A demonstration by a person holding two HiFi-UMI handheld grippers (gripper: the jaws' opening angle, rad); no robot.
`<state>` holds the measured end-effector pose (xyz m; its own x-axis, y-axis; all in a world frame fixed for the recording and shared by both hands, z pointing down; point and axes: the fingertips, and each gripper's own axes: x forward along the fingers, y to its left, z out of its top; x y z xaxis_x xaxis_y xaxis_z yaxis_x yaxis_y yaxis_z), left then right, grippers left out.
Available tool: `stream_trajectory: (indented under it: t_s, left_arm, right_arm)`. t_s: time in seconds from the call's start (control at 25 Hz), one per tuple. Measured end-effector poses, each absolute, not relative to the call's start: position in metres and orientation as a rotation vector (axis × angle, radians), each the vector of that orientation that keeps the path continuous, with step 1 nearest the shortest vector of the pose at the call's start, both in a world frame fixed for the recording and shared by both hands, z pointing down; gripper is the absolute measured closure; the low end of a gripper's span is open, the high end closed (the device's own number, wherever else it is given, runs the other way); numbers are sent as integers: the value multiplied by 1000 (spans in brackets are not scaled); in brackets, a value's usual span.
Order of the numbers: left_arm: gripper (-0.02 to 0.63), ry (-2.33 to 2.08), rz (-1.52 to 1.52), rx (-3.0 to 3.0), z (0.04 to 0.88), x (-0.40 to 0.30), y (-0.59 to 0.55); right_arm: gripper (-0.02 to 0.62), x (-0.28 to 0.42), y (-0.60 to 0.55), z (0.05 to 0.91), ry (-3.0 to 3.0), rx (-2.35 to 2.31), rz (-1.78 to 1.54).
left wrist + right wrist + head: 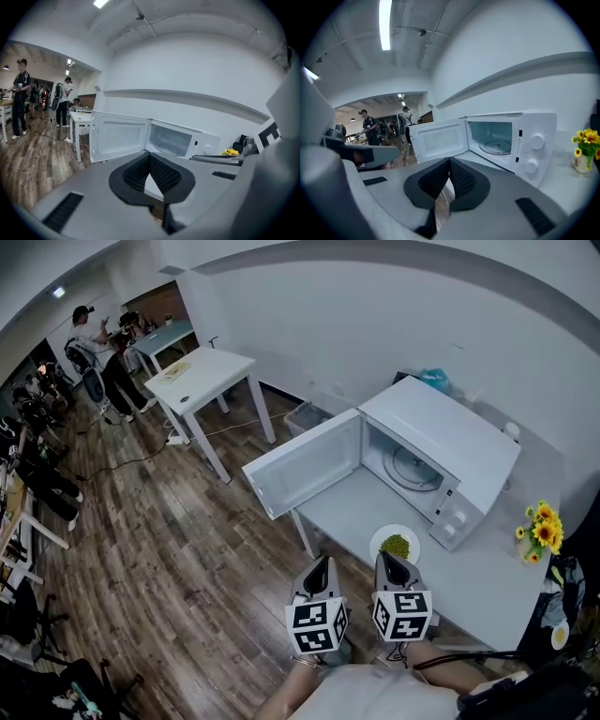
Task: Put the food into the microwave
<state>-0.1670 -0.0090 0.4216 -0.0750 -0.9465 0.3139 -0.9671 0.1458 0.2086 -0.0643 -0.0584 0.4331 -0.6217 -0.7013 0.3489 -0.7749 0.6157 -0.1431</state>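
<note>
A white microwave stands on the grey table with its door swung wide open to the left. Its glass turntable is bare. A white plate with green food sits on the table in front of the oven. My right gripper hovers just at the plate's near edge. My left gripper is beside it, over the table's left edge. Both are shut with nothing between the fingertips. The open oven lies straight ahead of both grippers. In the gripper views the plate is hidden.
A vase of yellow flowers stands on the table right of the microwave, also in the right gripper view as flowers. A white table and people are far off to the left, across the wooden floor.
</note>
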Motion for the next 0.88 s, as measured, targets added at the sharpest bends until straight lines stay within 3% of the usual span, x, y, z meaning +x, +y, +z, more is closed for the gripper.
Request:
stream_trajectory:
  t_s: [0.88]
  left_arm:
    - [606,-1960,70,1988,409,-210,-111]
  right_arm:
    - [580,-102,-142,424,-2532,1361,421]
